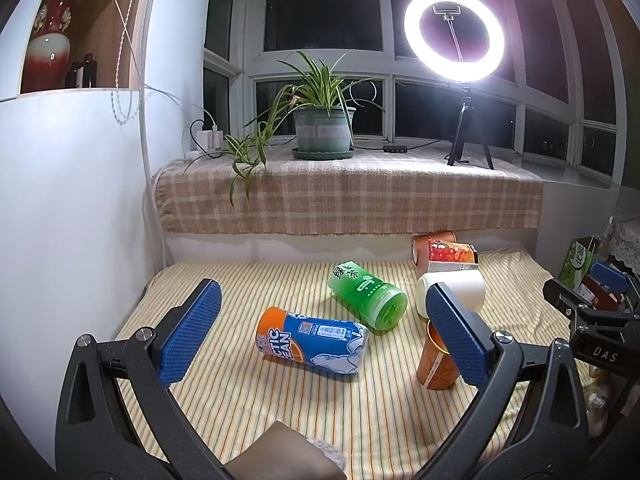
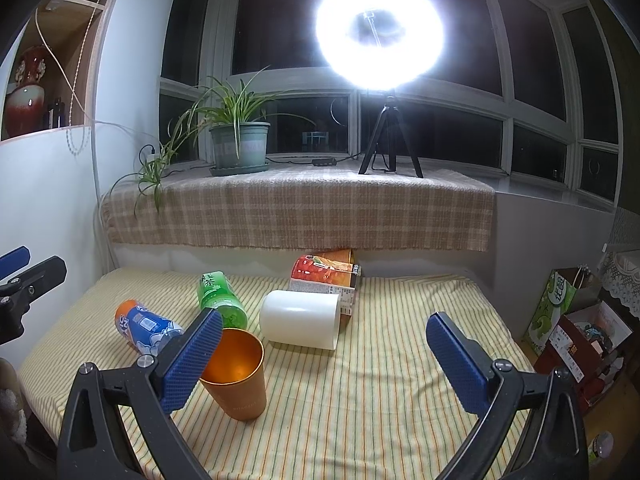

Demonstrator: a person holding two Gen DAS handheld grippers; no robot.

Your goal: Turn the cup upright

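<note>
An orange metal cup [image 2: 238, 380] stands upright on the striped cloth, mouth up, just right of my right gripper's left finger; it also shows in the left wrist view [image 1: 436, 364] behind my left gripper's right finger. My right gripper [image 2: 326, 360] is open and empty, with the cup at its left side. My left gripper [image 1: 326, 332] is open and empty, above the near part of the cloth. A white cup [image 2: 300, 320] lies on its side behind the orange cup; it also shows in the left wrist view [image 1: 456, 286].
A blue and orange can [image 1: 312, 340], a green bottle [image 1: 366, 294] and an orange carton [image 1: 444, 254] lie on the striped cloth [image 1: 280, 400]. A ledge with a plant [image 1: 324, 120] and ring light [image 1: 454, 36] stands behind. Boxes [image 2: 568, 320] stand at the right.
</note>
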